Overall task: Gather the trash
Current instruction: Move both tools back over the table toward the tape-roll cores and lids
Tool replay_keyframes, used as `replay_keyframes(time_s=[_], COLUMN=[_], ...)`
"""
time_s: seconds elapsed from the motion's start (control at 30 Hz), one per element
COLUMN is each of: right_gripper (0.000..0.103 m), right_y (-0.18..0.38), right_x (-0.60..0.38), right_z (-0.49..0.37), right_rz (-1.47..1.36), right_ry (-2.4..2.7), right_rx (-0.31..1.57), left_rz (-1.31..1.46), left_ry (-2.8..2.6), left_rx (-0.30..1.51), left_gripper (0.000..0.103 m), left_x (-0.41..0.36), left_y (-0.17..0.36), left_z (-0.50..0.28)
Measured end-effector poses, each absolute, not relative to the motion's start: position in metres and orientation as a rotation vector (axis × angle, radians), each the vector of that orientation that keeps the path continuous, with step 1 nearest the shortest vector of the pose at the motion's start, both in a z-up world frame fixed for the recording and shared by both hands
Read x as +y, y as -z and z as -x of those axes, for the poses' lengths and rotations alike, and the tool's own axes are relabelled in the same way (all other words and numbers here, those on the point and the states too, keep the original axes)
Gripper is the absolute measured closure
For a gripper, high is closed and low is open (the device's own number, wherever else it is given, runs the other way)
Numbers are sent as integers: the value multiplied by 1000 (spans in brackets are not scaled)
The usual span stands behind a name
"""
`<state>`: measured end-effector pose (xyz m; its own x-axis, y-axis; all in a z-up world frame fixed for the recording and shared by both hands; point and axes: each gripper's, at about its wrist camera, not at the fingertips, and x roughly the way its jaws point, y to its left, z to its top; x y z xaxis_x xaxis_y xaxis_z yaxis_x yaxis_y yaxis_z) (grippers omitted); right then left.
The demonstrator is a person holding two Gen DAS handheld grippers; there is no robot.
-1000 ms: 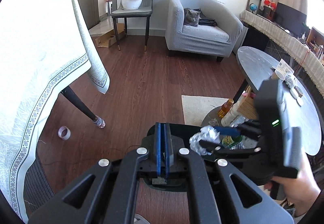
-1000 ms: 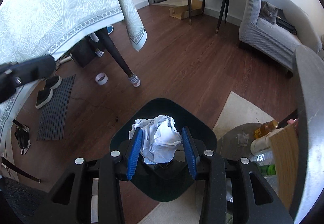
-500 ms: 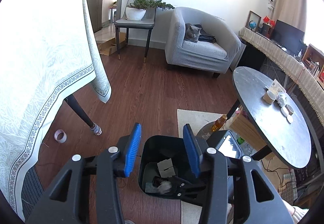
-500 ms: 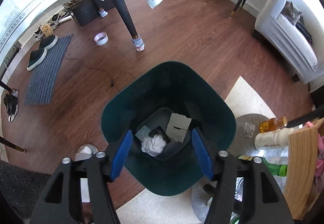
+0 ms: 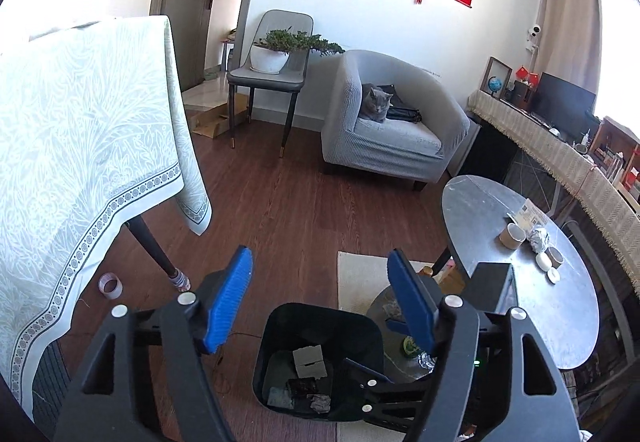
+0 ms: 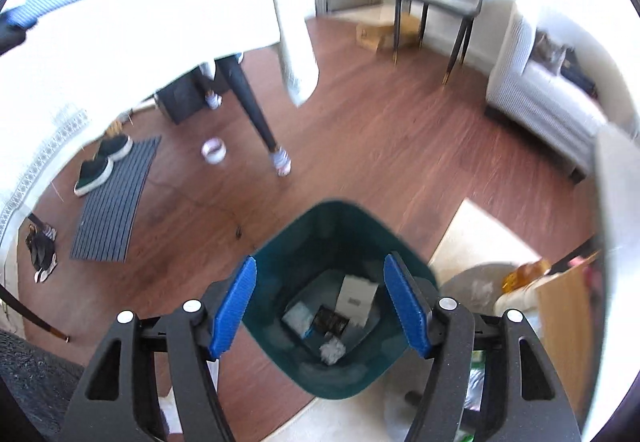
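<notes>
- Over the dark green bin [image 6: 340, 238] on the wood floor, we are holding our right gripper [image 6: 322, 308] with its blue pads spreading wider and nothing sitting between them.
- Down in the bin we are seeing a crumpled white wad [image 6: 332, 351], a pale box [image 6: 356, 298], a small dark packet [image 6: 330, 320] and a light wrapper [image 6: 298, 318]; this view is blurring, so what each piece is made of is probably beyond telling.
- Beside it we are carrying our left gripper [image 5: 320, 302], its jaws also opening with nothing between them, and the bin [image 5: 320, 316] is showing below and between its fingers.
- From the left view we are also looking at a round grey table [image 5: 488, 202] to the right of the bin, bearing small cups and scraps.
- On the floor near the tablecloth's table leg, a tape roll [image 5: 110, 285] is lying.
</notes>
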<state>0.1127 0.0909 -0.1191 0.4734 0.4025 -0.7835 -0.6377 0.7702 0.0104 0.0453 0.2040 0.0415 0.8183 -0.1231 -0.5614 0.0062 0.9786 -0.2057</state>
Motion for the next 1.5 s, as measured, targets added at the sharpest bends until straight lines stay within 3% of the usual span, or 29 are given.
replay_keyframes(time_s=[0.43,0.83,1.27,1.5], right_gripper=[34,34,35,46], right_y=[48,41,53,63], right_x=[2,-106,-204,-227], right_z=[-92,-94,-89,-92], right_rz=[223,138,58,42], right_ry=[-543,-341,-196,-180], right_rx=[657,670,718,755], left_rz=[165,111,35,15], left_ry=[113,222,328,349], left_rx=[550,578,612,644], left_gripper=[23,22,34,39], left_x=[158,81,2,-23], left_y=[-55,-39,-24,-13], left_z=[-51,-71,-86,-97])
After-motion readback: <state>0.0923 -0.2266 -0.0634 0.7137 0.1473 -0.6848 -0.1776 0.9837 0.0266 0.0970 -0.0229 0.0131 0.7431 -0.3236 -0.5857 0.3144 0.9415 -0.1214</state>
